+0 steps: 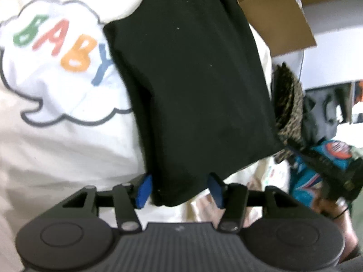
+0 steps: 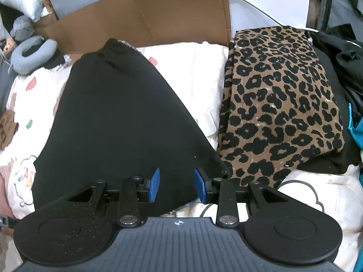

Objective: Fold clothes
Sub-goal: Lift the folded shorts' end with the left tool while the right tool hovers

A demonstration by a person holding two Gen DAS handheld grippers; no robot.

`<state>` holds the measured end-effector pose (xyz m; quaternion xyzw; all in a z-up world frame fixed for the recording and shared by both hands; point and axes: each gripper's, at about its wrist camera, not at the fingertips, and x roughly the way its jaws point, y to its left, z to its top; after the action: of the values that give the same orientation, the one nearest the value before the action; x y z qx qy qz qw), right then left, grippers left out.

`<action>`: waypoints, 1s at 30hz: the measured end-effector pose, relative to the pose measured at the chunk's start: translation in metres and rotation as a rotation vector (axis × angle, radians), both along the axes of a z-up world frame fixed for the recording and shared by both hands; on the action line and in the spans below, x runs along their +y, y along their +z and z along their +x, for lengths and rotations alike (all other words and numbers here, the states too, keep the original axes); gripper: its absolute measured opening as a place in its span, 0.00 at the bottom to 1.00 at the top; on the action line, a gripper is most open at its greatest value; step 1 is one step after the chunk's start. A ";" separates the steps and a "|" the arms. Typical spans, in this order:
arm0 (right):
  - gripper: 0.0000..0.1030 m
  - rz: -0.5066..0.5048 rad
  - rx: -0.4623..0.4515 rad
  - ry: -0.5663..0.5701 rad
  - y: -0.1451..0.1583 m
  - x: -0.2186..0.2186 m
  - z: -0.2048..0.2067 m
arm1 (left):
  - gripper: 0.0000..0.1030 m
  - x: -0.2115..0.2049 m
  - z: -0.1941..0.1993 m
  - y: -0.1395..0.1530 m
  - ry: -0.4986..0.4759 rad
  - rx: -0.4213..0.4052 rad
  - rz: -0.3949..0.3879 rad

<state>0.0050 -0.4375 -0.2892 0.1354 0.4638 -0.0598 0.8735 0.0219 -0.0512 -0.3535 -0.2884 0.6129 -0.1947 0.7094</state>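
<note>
The left tongs (image 1: 179, 190) stand apart with the lower edge of a black garment (image 1: 192, 79) between the blue pads (image 1: 144, 190); the pads do not press on the cloth, though one lies just beside its edge. The right tongs (image 2: 177, 184) stand partly open, the same black garment (image 2: 118, 117) lying between and below their pads (image 2: 154, 184); whether they pinch it cannot be told.

Beyond both tongs the one black garment spreads over a white bedcover (image 1: 56, 136) printed with a cloud outline and the coloured letters BABY (image 1: 61, 45). To the right of the right tongs, touching the garment's corner, lies one folded leopard-print piece (image 2: 281, 104), resting on dark cloth. Farther off stands one brown cardboard sheet (image 2: 145, 20), upright behind the bedding. Far left of the right tongs lies one grey neck pillow (image 2: 31, 52). At the right of the left tongs, a hand (image 1: 333, 206) shows beside teal cloth (image 1: 306, 176).
</note>
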 end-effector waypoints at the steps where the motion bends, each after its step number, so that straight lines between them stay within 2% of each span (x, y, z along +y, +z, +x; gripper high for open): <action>1: 0.39 0.001 0.005 -0.002 -0.001 0.000 0.000 | 0.58 0.003 -0.001 -0.002 0.014 0.003 -0.020; 4: 0.39 0.011 0.012 -0.014 -0.001 -0.002 0.001 | 0.59 0.010 -0.001 -0.011 0.045 0.025 -0.082; 11: 0.39 0.021 0.040 -0.019 -0.007 -0.001 0.003 | 0.59 0.019 -0.002 -0.024 0.095 0.004 -0.153; 15: 0.39 0.009 0.048 -0.005 -0.010 0.002 0.004 | 0.50 0.029 -0.005 -0.028 0.116 0.000 -0.171; 20: 0.39 0.022 0.054 -0.016 -0.015 0.004 0.004 | 0.49 0.044 -0.008 -0.033 0.189 0.017 -0.199; 21: 0.39 0.021 0.058 -0.010 -0.015 0.006 0.004 | 0.51 0.043 -0.007 -0.034 0.190 0.020 -0.209; 25: 0.39 0.023 0.067 0.001 -0.017 0.009 0.005 | 0.74 0.036 0.000 -0.036 0.192 0.015 -0.275; 30: 0.39 0.025 0.069 0.003 -0.016 0.008 0.007 | 0.78 0.032 0.007 -0.037 0.196 0.025 -0.318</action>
<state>0.0121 -0.4291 -0.3055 0.1434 0.4947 -0.0574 0.8552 0.0292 -0.0191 -0.3902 -0.4578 0.5519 -0.2155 0.6629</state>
